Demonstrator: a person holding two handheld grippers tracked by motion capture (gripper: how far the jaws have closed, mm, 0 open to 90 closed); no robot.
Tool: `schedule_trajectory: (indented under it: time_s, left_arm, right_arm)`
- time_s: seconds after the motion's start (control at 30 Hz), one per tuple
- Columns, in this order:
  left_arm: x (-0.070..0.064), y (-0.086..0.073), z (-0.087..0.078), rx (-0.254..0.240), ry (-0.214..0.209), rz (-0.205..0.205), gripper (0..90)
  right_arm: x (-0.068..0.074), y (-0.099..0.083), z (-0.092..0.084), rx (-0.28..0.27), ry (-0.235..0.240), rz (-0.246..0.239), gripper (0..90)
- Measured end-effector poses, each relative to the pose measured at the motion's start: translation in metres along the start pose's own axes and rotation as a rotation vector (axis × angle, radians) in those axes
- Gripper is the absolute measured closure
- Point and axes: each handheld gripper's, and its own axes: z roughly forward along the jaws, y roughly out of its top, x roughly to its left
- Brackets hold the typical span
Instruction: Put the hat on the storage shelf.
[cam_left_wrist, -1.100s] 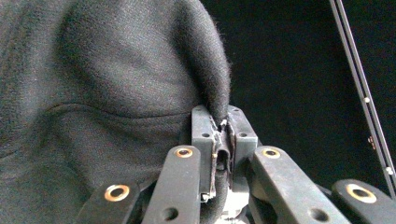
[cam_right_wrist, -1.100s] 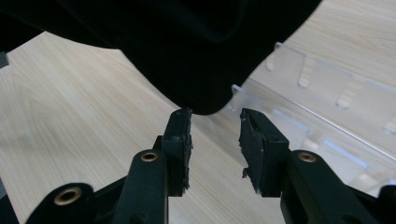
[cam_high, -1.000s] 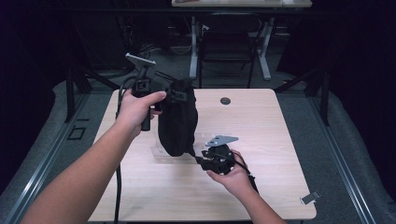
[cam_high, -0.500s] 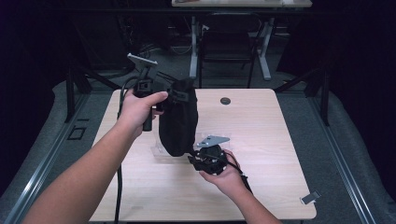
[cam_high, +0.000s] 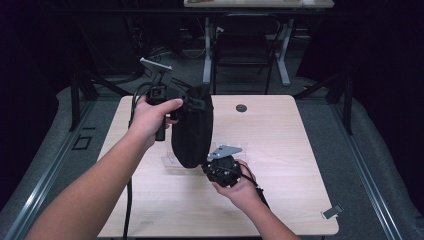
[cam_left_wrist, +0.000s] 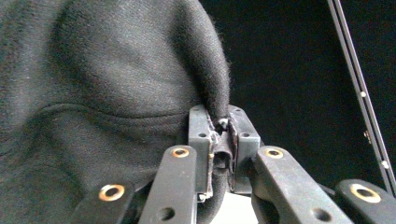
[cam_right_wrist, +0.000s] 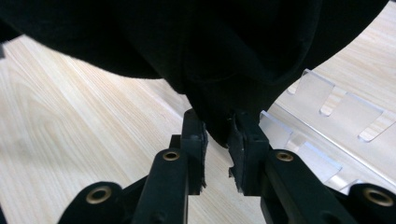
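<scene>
Since a sec ago my right gripper (cam_high: 209, 167) has come in from further right on the table to the bottom of the black cloth bag (cam_high: 192, 131); the left one barely shifted. Right gripper view: jaws are partly spread w/ the bag's (cam_right_wrist: 196, 46) lowest fold dipping in between them, cloth touching the inner pads but not squeezed flat, so I call it not clamped yet. Left gripper (cam_high: 196, 102) is up above the table's far-left part, held in my left hand (cam_high: 152, 116), and its jaws are pressed together on a rolled edge of the bag (cam_left_wrist: 112, 93) at the top; left gripper view shows the hem pinched tight between both pads. Bag hangs from that pinch, roughly upright, bottom end just above or touching the wooden table (cam_high: 300, 145), can't tell which. A clear plastic slotted piece (cam_right_wrist: 327, 112) lies flat on the table under & beside the bag's bottom, just right of the right jaws in the right gripper view. My right hand (cam_high: 240, 186) sits near the table's middle, front side. Small dark round grommet (cam_high: 241, 108) sits near the far edge, well apart from the bag.
</scene>
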Motion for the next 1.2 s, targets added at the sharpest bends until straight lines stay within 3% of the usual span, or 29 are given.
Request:
schedule_trajectory:
  time_s: [0.2,0.27,0.3,0.47,0.57,0.7,0.73,0.8,1.1,1.2]
  left_arm:
    - [-0.002,0.000,0.003,0.007,-0.024,0.004,76.9]
    - [-0.002,0.000,0.002,0.010,-0.032,0.003,74.0]
    - [-0.002,0.000,0.002,0.001,-0.033,0.001,72.4]
    - [0.000,0.000,-0.004,-0.016,-0.028,0.008,62.9]
    - [0.003,0.000,-0.009,-0.025,-0.020,0.006,62.0]
    - [0.008,0.000,-0.014,-0.031,-0.004,0.004,62.0]
    - [0.009,0.000,-0.015,-0.033,0.003,0.002,62.0]
    - [0.012,-0.001,-0.018,-0.035,0.015,-0.001,62.0]
    - [0.021,-0.005,-0.030,-0.047,0.052,0.001,60.5]
    - [0.026,-0.008,-0.032,-0.044,0.086,0.011,59.6]
  right_arm:
    - [0.001,-0.003,0.000,-0.005,-0.013,-0.034,78.0]
    - [0.003,-0.004,0.001,-0.022,-0.007,-0.018,78.3]
    - [0.002,-0.005,0.000,-0.011,-0.014,-0.039,78.4]
    - [0.003,-0.007,0.001,-0.011,-0.035,-0.047,80.0]
    - [0.003,-0.009,0.003,0.004,-0.052,-0.067,81.1]
    - [-0.001,-0.016,0.009,0.046,-0.071,-0.044,82.6]
    - [-0.003,-0.019,0.010,0.015,-0.057,-0.025,82.6]
    - [-0.008,-0.020,0.009,0.013,-0.032,0.016,82.6]
    - [-0.012,-0.023,0.006,0.031,-0.029,0.054,80.4]
    - [-0.013,-0.024,0.006,0.033,-0.029,0.051,79.4]
